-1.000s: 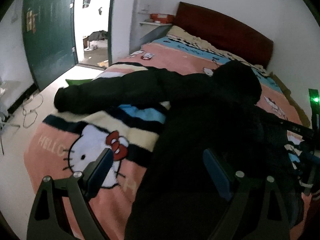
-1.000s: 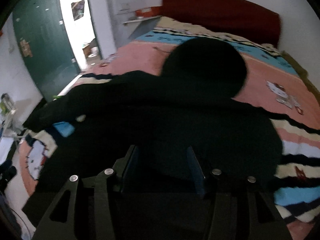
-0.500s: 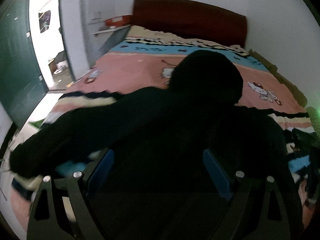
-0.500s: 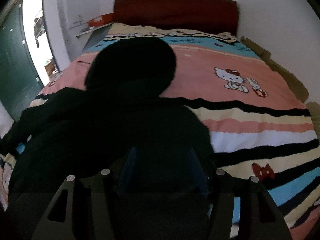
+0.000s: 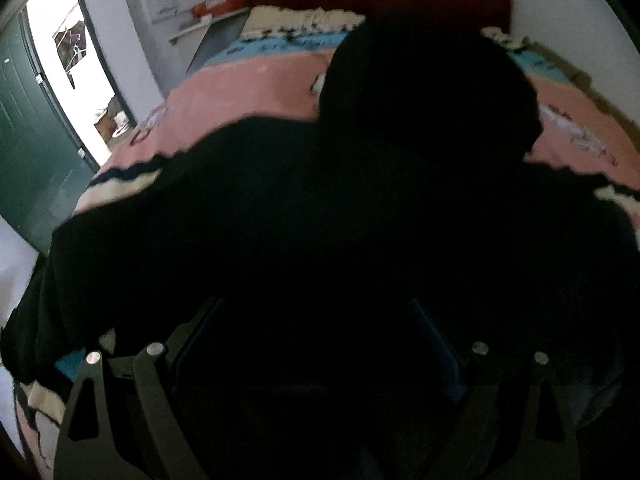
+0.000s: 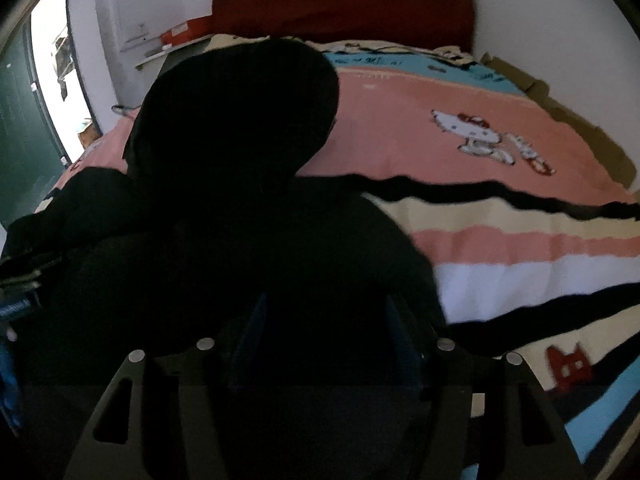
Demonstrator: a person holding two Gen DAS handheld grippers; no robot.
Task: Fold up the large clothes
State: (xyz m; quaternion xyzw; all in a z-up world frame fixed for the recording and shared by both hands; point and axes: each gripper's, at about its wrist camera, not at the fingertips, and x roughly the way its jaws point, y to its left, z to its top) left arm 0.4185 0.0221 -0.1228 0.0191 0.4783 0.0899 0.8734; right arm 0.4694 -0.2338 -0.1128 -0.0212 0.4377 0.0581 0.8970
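Note:
A large black hooded jacket (image 5: pixel 340 220) lies spread on the bed, hood (image 5: pixel 428 80) toward the headboard, one sleeve running left. It also fills the left of the right wrist view (image 6: pixel 224 216). My left gripper (image 5: pixel 316 332) is open, jaws wide apart, low over the jacket's body. My right gripper (image 6: pixel 324 328) is open with a narrower gap, low over the jacket's right side near its edge. The fabric under both grippers is too dark to show contact.
The bed carries a striped pink, cream and blue Hello Kitty blanket (image 6: pixel 500 216). A dark red headboard (image 6: pixel 340 4) stands against the white wall. A green door (image 5: pixel 28 152) and a bright doorway are at the left. A shelf holds an orange box (image 5: pixel 218 2).
Both grippers have swung right and come lower and closer over the jacket. The left view has moved off the sleeve and the blanket's Hello Kitty face onto the jacket's body. Both jaws stay open.

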